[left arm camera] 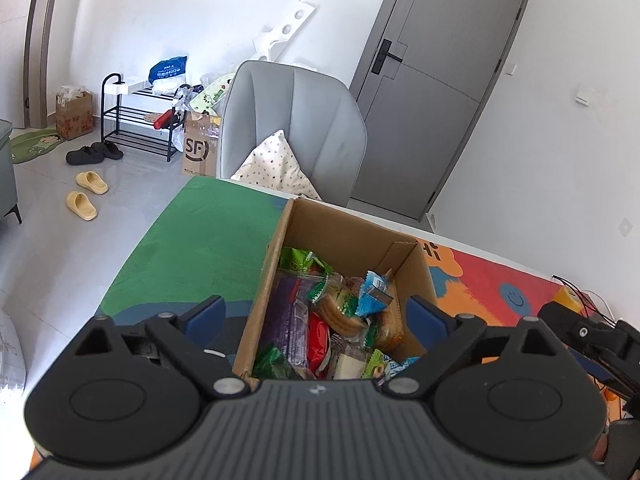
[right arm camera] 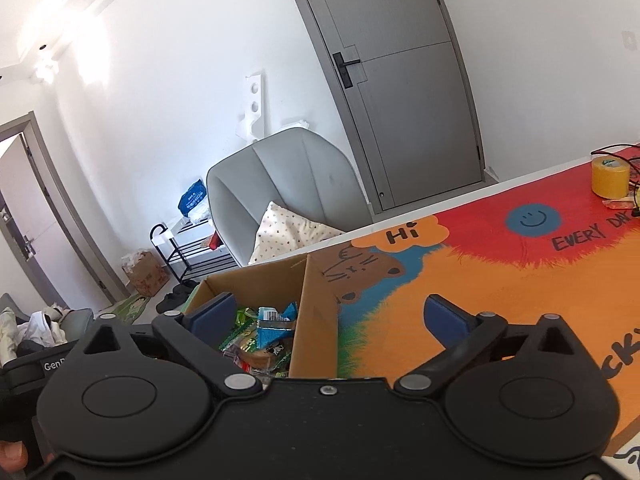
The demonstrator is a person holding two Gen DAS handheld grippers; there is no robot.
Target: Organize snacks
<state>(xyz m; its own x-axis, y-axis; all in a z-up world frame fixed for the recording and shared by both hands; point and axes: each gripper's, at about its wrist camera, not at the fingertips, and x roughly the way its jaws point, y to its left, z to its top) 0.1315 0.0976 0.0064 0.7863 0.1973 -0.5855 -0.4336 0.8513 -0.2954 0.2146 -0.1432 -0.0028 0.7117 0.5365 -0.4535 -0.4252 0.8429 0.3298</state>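
A brown cardboard box stands on the colourful table mat. It is full of wrapped snacks, among them green packets, a blue packet and a red one. My left gripper is open and empty, hovering above the box with its blue pads either side of it. In the right wrist view the box is at the lower left and the snacks show inside. My right gripper is open and empty, straddling the box's right wall. The right gripper's body also shows in the left wrist view.
A grey armchair with a spotted cushion stands behind the table. A yellow tape roll and cables lie at the mat's far right. A grey door, a shoe rack and slippers are on the floor beyond.
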